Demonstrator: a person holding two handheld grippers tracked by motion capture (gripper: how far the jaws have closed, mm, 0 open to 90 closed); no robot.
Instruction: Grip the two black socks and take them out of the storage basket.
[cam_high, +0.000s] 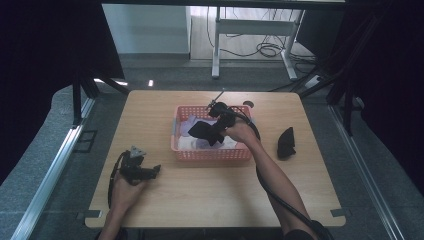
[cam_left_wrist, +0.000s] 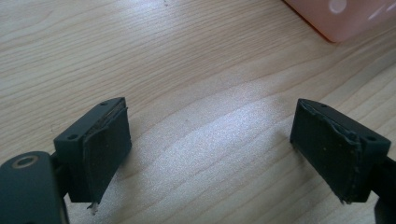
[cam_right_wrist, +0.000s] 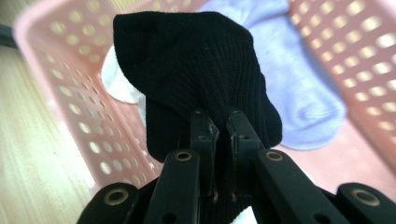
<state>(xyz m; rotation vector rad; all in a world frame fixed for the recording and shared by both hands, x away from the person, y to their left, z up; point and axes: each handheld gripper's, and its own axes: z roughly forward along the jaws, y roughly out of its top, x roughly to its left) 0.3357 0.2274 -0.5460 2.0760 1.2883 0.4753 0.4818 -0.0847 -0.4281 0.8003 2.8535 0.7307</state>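
A pink perforated basket (cam_high: 211, 154) stands mid-table with a lilac sock (cam_right_wrist: 299, 88) and a white sock (cam_right_wrist: 116, 81) inside. My right gripper (cam_high: 216, 133) hangs over the basket, shut on a black sock (cam_right_wrist: 196, 70) that dangles from its jaws. In the right gripper view the jaws are pressed together on the knit fabric (cam_right_wrist: 222, 122). A second black sock (cam_high: 286, 143) lies on the table right of the basket. My left gripper (cam_high: 156, 170) rests on the table at the near left, open, with bare wood between its pads (cam_left_wrist: 105, 149).
The wooden table (cam_high: 210, 200) has bare room in front of the basket. A corner of the pink basket (cam_left_wrist: 345, 18) lies beyond the left jaws. A black cable (cam_high: 277, 197) trails along the right forearm. Dark curtains and stand legs flank the table.
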